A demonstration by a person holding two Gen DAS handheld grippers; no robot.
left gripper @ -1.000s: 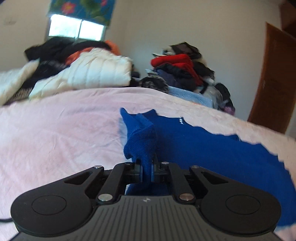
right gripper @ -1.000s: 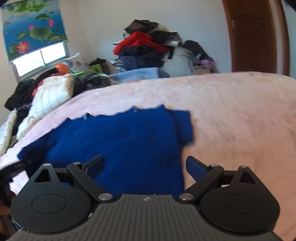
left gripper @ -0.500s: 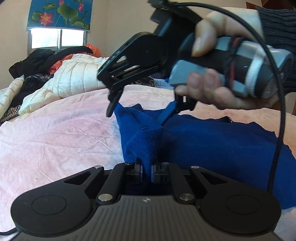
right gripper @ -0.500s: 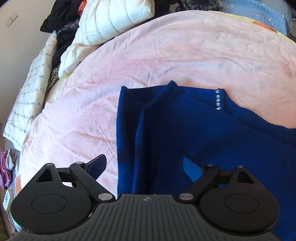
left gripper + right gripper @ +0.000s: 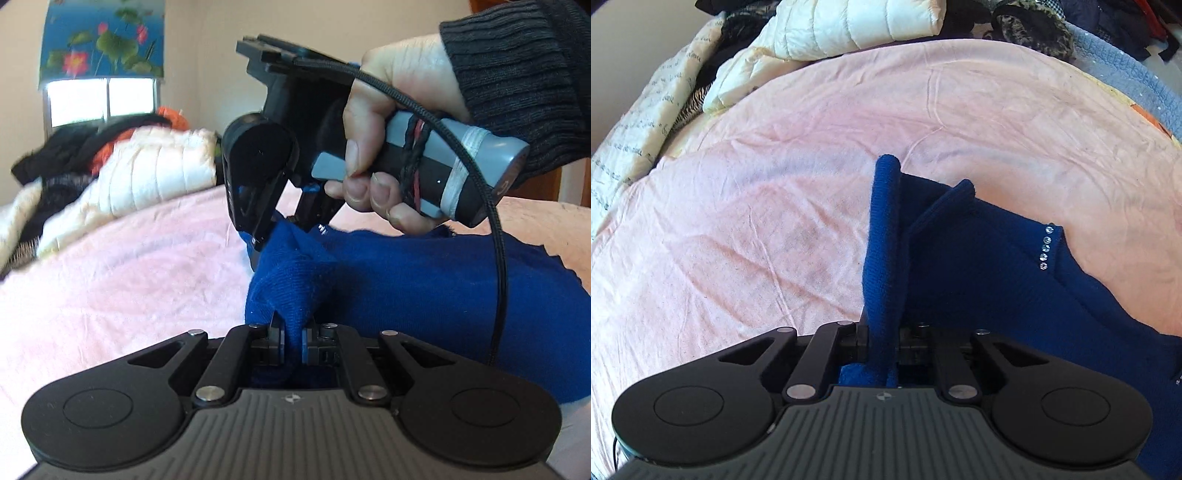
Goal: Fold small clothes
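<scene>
A small dark blue knit top (image 5: 424, 280) lies on the pink bedsheet (image 5: 110, 277). My left gripper (image 5: 293, 339) is shut on a raised fold at the top's left end. Just beyond it my right gripper (image 5: 284, 229), held by a hand (image 5: 399, 110) in a dark ribbed sleeve, points steeply down onto the same end. In the right wrist view the right gripper (image 5: 882, 339) has its jaws closing, with a ridge of the blue top (image 5: 979, 277) pinched between them. A row of rhinestones (image 5: 1046, 247) marks the neckline.
A white quilted jacket (image 5: 155, 173) and dark clothes are heaped at the far side of the bed, under a window (image 5: 99, 99). A black cable (image 5: 498, 258) hangs from the right gripper's handle across the top. A blue-grey blanket (image 5: 1126, 74) edges the bed.
The right gripper swung across to the top's left end, tipped downward beside the left gripper, and went from wide open to pinching a fold. The left gripper kept its hold.
</scene>
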